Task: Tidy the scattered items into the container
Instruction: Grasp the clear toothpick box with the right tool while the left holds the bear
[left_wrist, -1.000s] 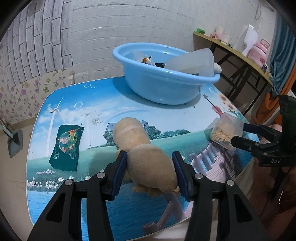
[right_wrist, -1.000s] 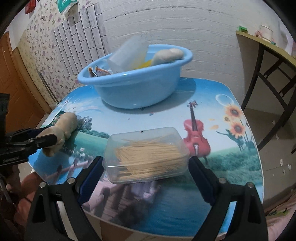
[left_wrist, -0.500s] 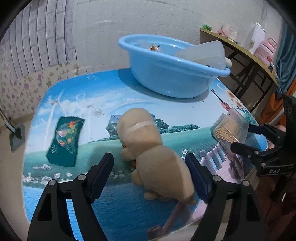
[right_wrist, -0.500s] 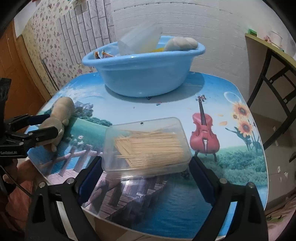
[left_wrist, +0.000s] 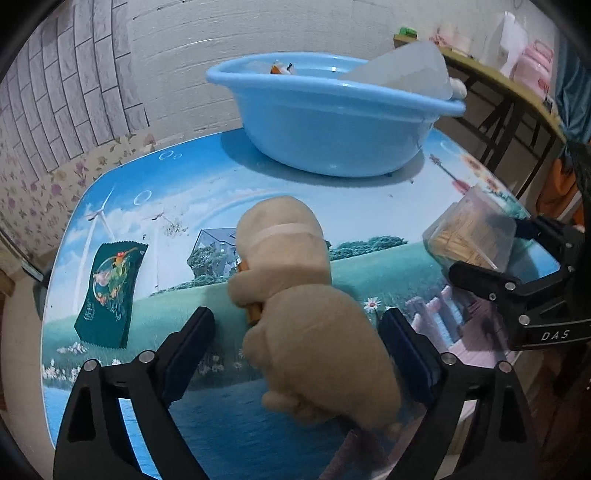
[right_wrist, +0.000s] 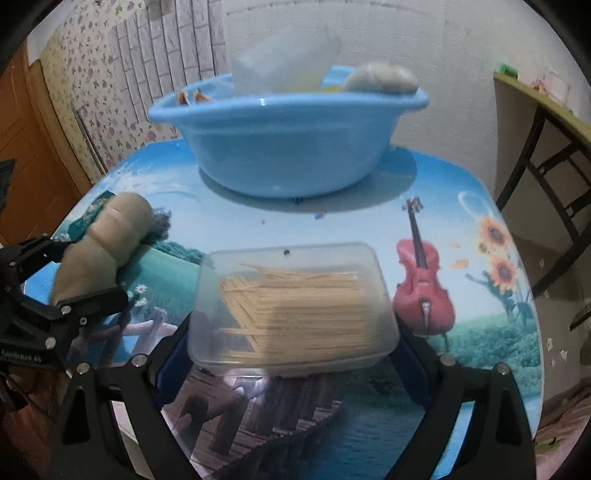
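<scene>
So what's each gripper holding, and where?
Nothing is gripped. Both sets of jaws have just been opening: the left gripper straddles the plush toy, the right gripper the toothpick box end to end, neither pressing.

White brick wall (left_wrist: 295, 33), flowery wallpaper (left_wrist: 22, 184) low on the left, brown wooden door (right_wrist: 26, 155), side table (right_wrist: 546, 122) with dark legs, table top (left_wrist: 155, 192) with a bright picture

Toothpick box (right_wrist: 295, 306) between right gripper (right_wrist: 291, 350) jaws, blue basin (right_wrist: 288, 147) behind
</scene>
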